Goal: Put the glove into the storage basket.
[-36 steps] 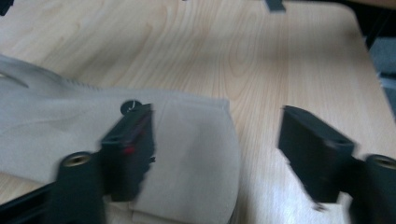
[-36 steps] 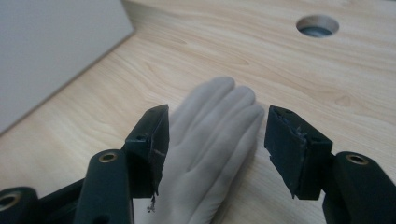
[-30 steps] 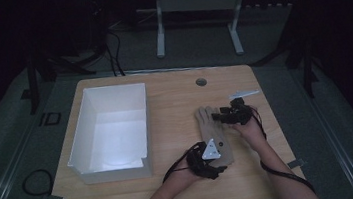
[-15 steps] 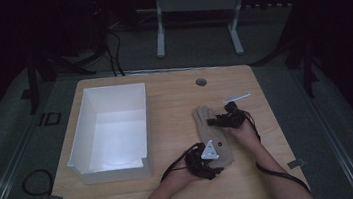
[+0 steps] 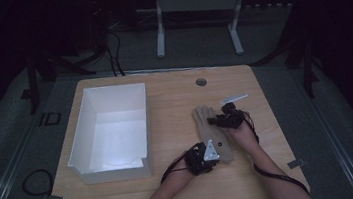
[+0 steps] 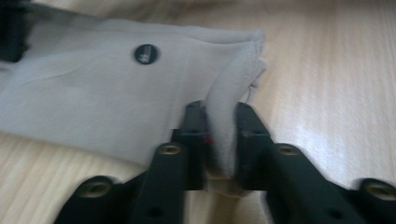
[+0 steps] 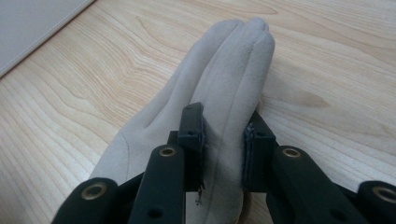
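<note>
I have both claws pinched on the glove [image 5: 212, 133], which lies flat on the table [image 5: 174, 99] to the right of the white box [image 5: 110, 132]. My left gripper [image 6: 219, 135] is clamped on a fold of fabric at the cuff edge, just beside the small dark button [image 6: 146, 53]. My right gripper [image 7: 223, 140] is clamped across the side of the glove below its fingers, which point away from the camera and lie together on the wood.

My worry is the left hold: the jaws catch only a thin ridge of cloth near the hem, so I judge it could slide out if I lift or pull sideways too fast. If only 1 layer is caught, the glove may open or twist as it rises. With 2 holds on soft fabric, pulling the claws apart could stretch it or tear 1 hold free, and the loose end would then sag and might catch the box wall on the way over.

Against the picture from 1 second ago, my right gripper has moved in closer to the glove's middle, and the left sits at nearly the same spot by the cuff. The glove has barely shifted.
</note>
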